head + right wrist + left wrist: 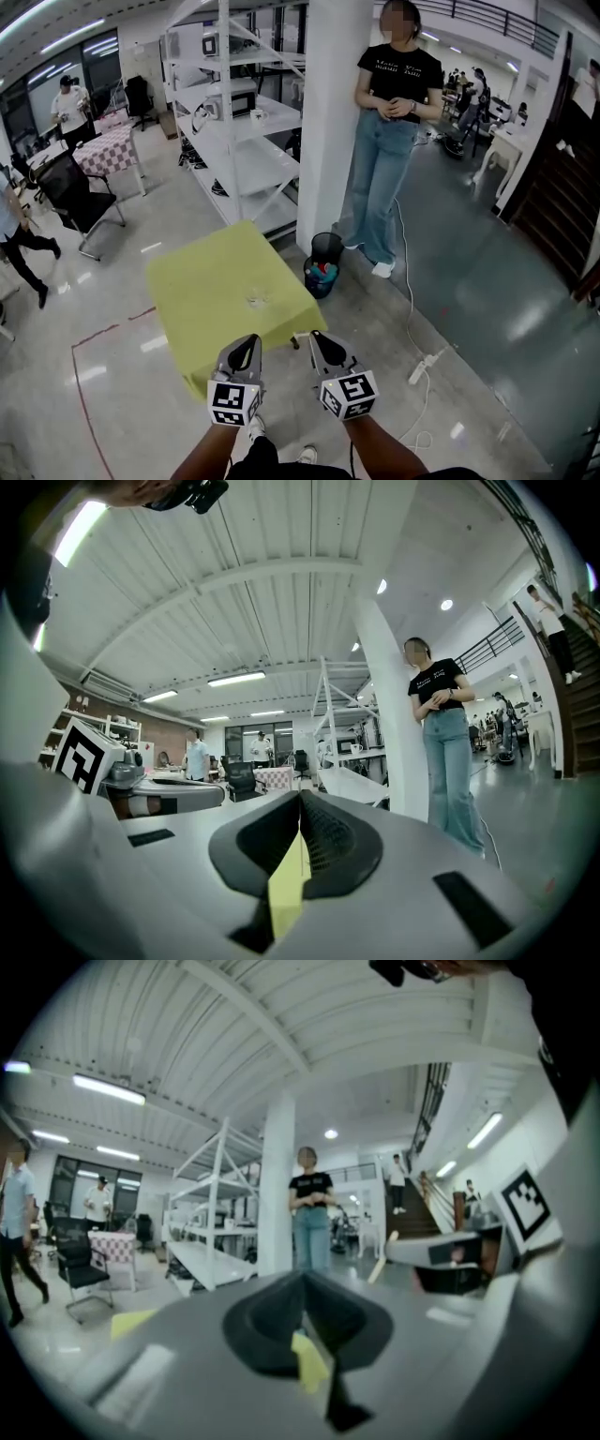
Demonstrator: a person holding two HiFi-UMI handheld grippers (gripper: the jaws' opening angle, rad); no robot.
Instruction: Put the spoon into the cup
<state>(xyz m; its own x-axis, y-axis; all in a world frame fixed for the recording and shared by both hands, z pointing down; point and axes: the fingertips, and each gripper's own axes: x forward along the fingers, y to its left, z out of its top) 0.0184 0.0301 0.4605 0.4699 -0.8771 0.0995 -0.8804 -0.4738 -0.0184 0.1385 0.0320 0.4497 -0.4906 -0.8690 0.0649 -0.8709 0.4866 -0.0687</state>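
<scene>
A small clear glass cup (257, 298) stands near the middle of a low yellow-green table (202, 281). I cannot make out the spoon at this distance. Both grippers are held side by side in front of the table's near edge, short of the cup and pointing towards it. My left gripper (250, 340) has its jaws together with nothing in them, as its own view also shows (302, 1281). My right gripper (317, 337) is likewise shut and empty (300, 801). Each gripper view catches the other gripper at its side, the right gripper (450, 1262) and the left gripper (141, 785).
A person (392, 112) stands by a white pillar (333, 112) beyond the table. A black bin (322, 263) sits at the table's far right corner. White shelving (239, 122) stands behind, an office chair (75, 197) at left. A cable and power strip (419, 367) lie on the floor at right.
</scene>
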